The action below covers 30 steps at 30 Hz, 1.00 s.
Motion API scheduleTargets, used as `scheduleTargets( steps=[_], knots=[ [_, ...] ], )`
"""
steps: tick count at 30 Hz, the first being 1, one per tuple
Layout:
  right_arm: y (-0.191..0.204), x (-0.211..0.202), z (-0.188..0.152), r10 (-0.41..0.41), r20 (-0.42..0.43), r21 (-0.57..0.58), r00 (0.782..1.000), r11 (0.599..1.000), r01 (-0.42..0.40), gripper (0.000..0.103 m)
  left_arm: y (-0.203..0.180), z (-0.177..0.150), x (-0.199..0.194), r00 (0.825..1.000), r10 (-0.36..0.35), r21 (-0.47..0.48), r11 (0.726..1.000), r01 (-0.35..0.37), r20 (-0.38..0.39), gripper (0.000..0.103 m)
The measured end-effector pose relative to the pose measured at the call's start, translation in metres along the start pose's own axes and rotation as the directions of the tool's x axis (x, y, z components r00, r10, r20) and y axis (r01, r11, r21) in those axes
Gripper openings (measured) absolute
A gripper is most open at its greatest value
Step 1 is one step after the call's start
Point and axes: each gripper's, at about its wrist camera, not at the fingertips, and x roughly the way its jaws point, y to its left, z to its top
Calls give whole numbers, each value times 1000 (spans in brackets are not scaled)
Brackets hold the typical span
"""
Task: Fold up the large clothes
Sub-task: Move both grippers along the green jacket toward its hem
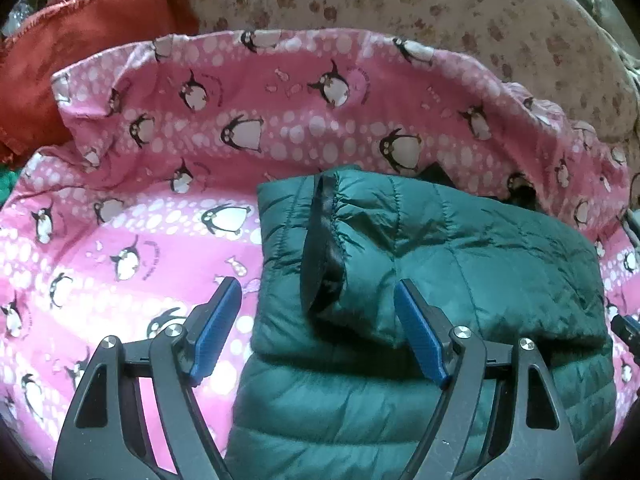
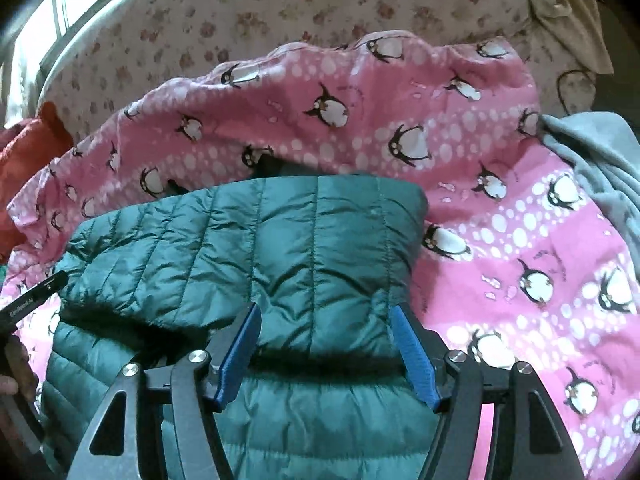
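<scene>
A dark green quilted puffer jacket (image 1: 440,264) lies folded on a pink penguin-print sheet (image 1: 160,184). Its sleeve is folded across the body, with the black-lined cuff (image 1: 324,248) facing left. My left gripper (image 1: 318,296) is open, hovering over the jacket's left edge at the cuff, holding nothing. In the right wrist view the jacket (image 2: 256,248) fills the lower middle, with its upper part folded over the lower body. My right gripper (image 2: 325,320) is open above the fold's right part, empty. The left gripper's body (image 2: 28,300) shows at the left edge.
A red cloth (image 1: 80,52) lies at the far left, also seen in the right wrist view (image 2: 32,148). A floral beige cover (image 1: 440,12) spreads behind the pink sheet (image 2: 500,240). A grey garment (image 2: 600,168) lies at the right. The right gripper's tip (image 1: 628,328) shows at the right edge.
</scene>
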Motion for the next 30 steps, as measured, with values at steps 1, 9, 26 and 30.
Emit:
scheduleTargets(
  steps=[1, 9, 26, 30],
  knots=[
    [0, 0, -1, 7, -7, 5, 1000, 1000, -7, 66, 0, -1, -4, 1000, 1, 3, 1000, -1, 2, 79],
    [1, -17, -24, 73, -49, 29, 996, 997, -71, 66, 7, -27, -36, 1000, -4, 23, 1000, 4, -2, 79],
    [8, -56, -90, 99, -90, 12, 991, 995, -98, 66, 27, -95, -82, 1000, -9, 40, 999, 10, -18, 79],
    [8, -61, -104, 91, -100, 2, 991, 996, -91, 66, 33, -109, -89, 1000, -5, 36, 999, 6, -25, 79]
  ],
)
